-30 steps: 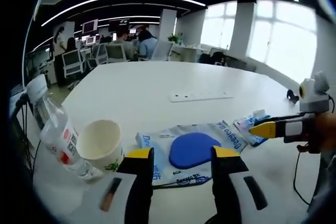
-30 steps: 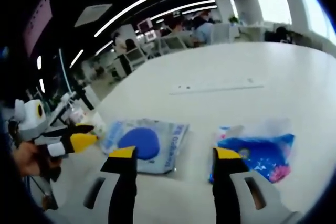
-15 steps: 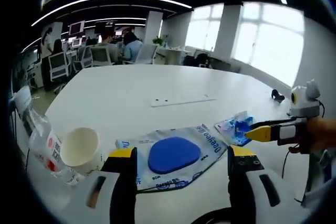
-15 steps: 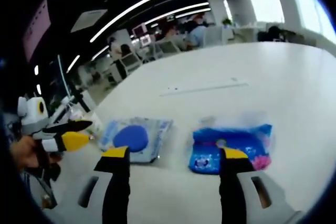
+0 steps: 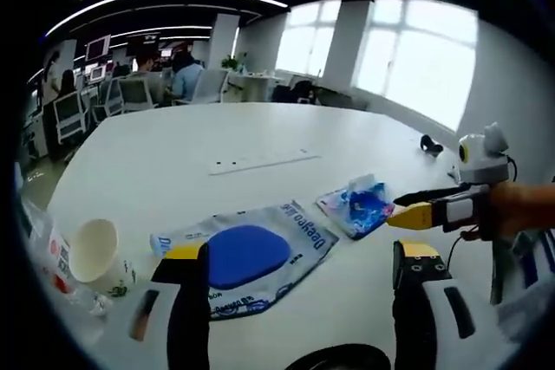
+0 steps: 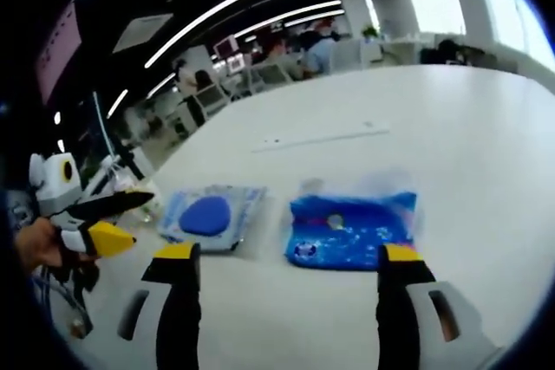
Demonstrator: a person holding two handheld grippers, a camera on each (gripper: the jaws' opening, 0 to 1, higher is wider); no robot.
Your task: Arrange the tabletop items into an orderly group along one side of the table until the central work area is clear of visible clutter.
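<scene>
Left gripper view: left claw [image 5: 299, 257] wide open over wipes pack [image 5: 247, 257] on white counter [image 5: 191, 140]; paper cup [image 5: 91, 253] beside it. Right claw [image 6: 282, 262] spread open, holding nothing, blue pouch [image 6: 351, 230] flat just ahead.

The right gripper [image 6: 286, 262] hangs over the white table [image 6: 451, 127] with jaws wide apart. Just beyond them lies a blue crinkled packet [image 6: 351, 227]. Beside it sits a wipes pack [image 6: 210, 216], possibly with a blue lid. The left gripper [image 6: 108, 223] enters at the edge.
</scene>
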